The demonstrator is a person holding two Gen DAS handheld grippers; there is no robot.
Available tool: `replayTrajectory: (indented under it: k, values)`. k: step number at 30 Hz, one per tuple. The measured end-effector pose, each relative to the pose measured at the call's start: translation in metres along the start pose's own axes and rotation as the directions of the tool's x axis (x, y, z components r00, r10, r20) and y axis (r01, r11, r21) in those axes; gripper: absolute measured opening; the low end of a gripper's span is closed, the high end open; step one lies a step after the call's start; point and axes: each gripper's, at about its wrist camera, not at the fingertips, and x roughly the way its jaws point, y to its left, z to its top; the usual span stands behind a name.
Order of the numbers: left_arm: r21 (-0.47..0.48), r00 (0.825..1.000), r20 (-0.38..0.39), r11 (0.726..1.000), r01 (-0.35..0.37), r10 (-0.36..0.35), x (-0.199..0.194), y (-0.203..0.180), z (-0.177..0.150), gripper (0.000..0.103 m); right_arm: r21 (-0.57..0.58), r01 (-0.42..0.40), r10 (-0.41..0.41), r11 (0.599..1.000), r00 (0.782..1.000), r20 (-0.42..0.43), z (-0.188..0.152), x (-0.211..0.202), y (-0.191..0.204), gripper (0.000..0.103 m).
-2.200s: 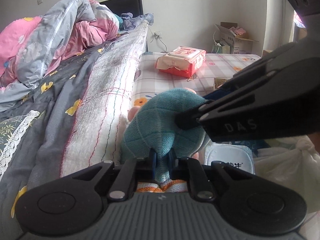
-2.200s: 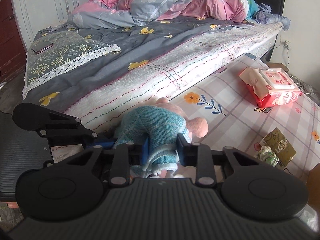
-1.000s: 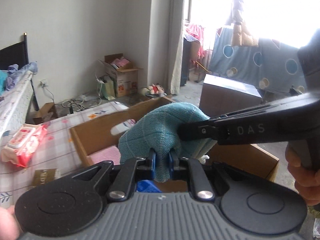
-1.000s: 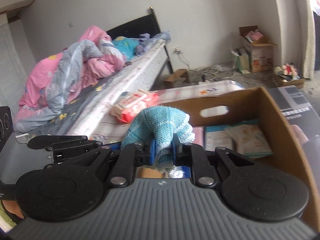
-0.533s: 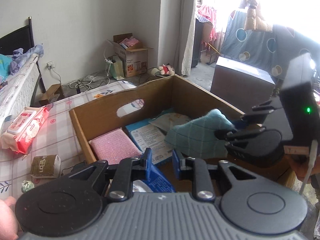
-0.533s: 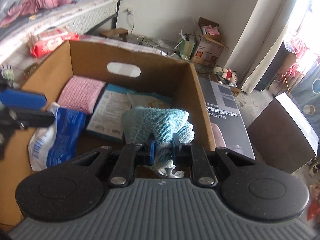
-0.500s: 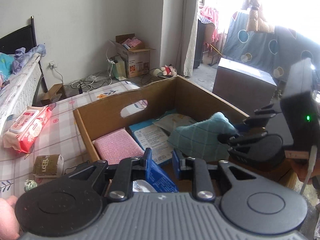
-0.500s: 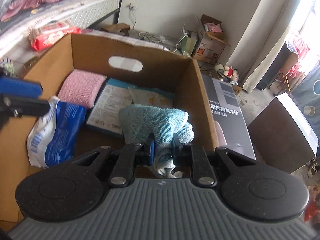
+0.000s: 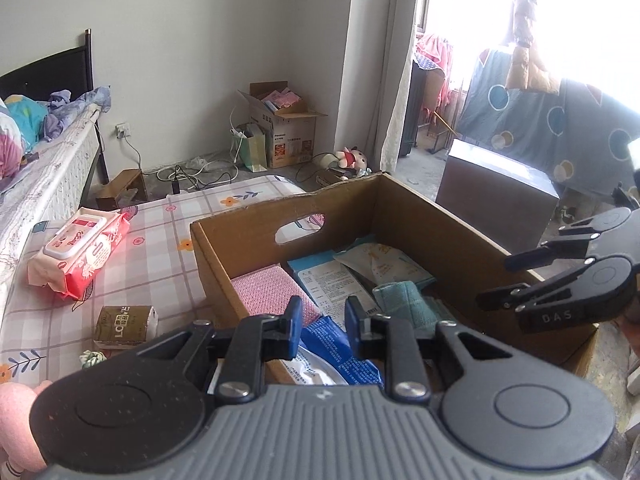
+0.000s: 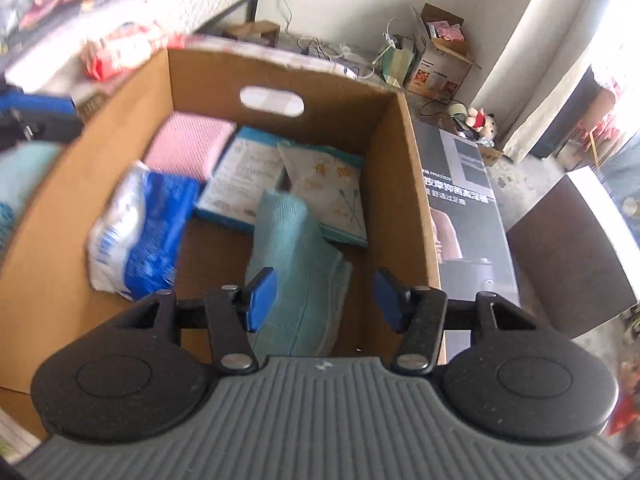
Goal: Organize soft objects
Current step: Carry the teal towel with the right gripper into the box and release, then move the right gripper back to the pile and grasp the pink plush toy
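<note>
A teal knitted cloth [image 10: 296, 256] lies inside the open cardboard box [image 10: 280, 76], against its right wall and partly on the paper packets. My right gripper [image 10: 324, 298] hangs just above it. Its jaws are opening, and the pads stand clear on either side of the cloth. In the left wrist view the same cloth [image 9: 404, 300] rests on the floor of the box [image 9: 420, 216], with the right gripper [image 9: 500, 280] over the box's right side. My left gripper [image 9: 322, 320] is at the near rim, open by a narrow gap with nothing between its pads.
The box also holds a pink pad [image 9: 268, 296], a blue-and-white pack [image 9: 340, 352] and flat paper packets [image 9: 332, 280]. On the checked mat to the left lie a red wipes pack [image 9: 80, 256] and a small brown pack [image 9: 124, 322]. A dark cabinet [image 9: 496, 184] stands beyond the box.
Both grippers held the teal cloth over the box. The left one let go first, then the right one sank, opened and dropped the cloth inside.
</note>
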Motion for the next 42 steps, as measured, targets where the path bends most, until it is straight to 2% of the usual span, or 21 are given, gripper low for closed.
replayTrajectory:
  k: [3,5,7,10,12,15,18,22,25,27,33,38,40,42]
  values:
    - [-0.018,1.0,0.011,1.0,-0.01,0.01,-0.007,0.007,-0.001,0.024,0.088,-0.14,0.14,0.986,0.99,0.007,0.007,-0.006,-0.001,0.052]
    - [-0.03,1.0,0.014,0.999,-0.018,0.019,-0.013,0.012,-0.004,0.026,0.138,-0.243,0.249,0.96,0.968,-0.029,0.011,0.006,0.005,0.048]
    - [-0.04,0.999,0.012,0.999,-0.03,0.031,-0.017,0.017,-0.006,0.027,0.159,-0.307,0.324,0.938,0.942,-0.091,0.015,0.028,0.016,0.043]
    - [-0.048,0.999,0.008,0.998,-0.043,0.044,-0.022,0.025,-0.008,0.029,0.208,-0.345,0.387,0.915,0.897,-0.215,0.012,0.071,0.028,0.041]
    - [-0.059,0.999,0.005,0.997,-0.043,0.043,-0.026,0.03,-0.011,0.032,0.228,-0.317,0.374,0.921,0.883,-0.283,0.008,0.094,0.029,0.041]
    - [-0.072,0.999,0.009,0.996,-0.043,0.044,-0.032,0.037,-0.012,0.038,0.24,-0.245,0.313,0.939,0.898,-0.309,0.008,0.113,0.019,0.04]
    - [-0.079,0.999,0.017,0.996,-0.045,0.046,-0.04,0.041,-0.016,0.044,0.291,-0.223,0.306,0.93,0.909,-0.284,0.011,0.118,0.006,0.039]
    - [-0.079,0.999,0.009,0.996,-0.046,0.047,-0.047,0.044,-0.023,0.051,0.268,-0.18,0.249,0.946,0.936,-0.25,0.012,0.115,0.01,0.04]
    - [-0.087,0.999,0.001,0.995,-0.049,0.049,-0.054,0.046,-0.031,0.055,0.279,-0.17,0.24,0.945,0.941,-0.24,0.008,0.108,0.015,0.041]
    - [-0.095,0.999,0.001,0.994,-0.051,0.051,-0.06,0.049,-0.036,0.06,0.29,-0.171,0.24,0.942,0.945,-0.222,0.007,0.099,0.018,0.044]
    - [-0.133,0.996,-0.001,0.987,-0.087,0.087,-0.083,0.066,-0.053,0.069,0.334,-0.212,0.266,0.918,0.956,-0.124,0.009,0.049,0.017,0.061]
    - [-0.158,0.985,0.009,0.973,-0.17,0.173,-0.108,0.09,-0.068,0.071,0.35,-0.285,0.302,0.892,0.953,0.008,0.022,-0.005,0.018,0.065]
    - [-0.164,0.974,0.012,0.962,-0.219,0.224,-0.116,0.101,-0.074,0.072,0.337,-0.34,0.338,0.878,0.939,0.067,0.035,-0.021,0.024,0.065]
    - [-0.169,0.962,0.012,0.948,-0.268,0.274,-0.122,0.114,-0.077,0.073,0.312,-0.405,0.387,0.86,0.914,0.119,0.052,-0.035,0.039,0.065]
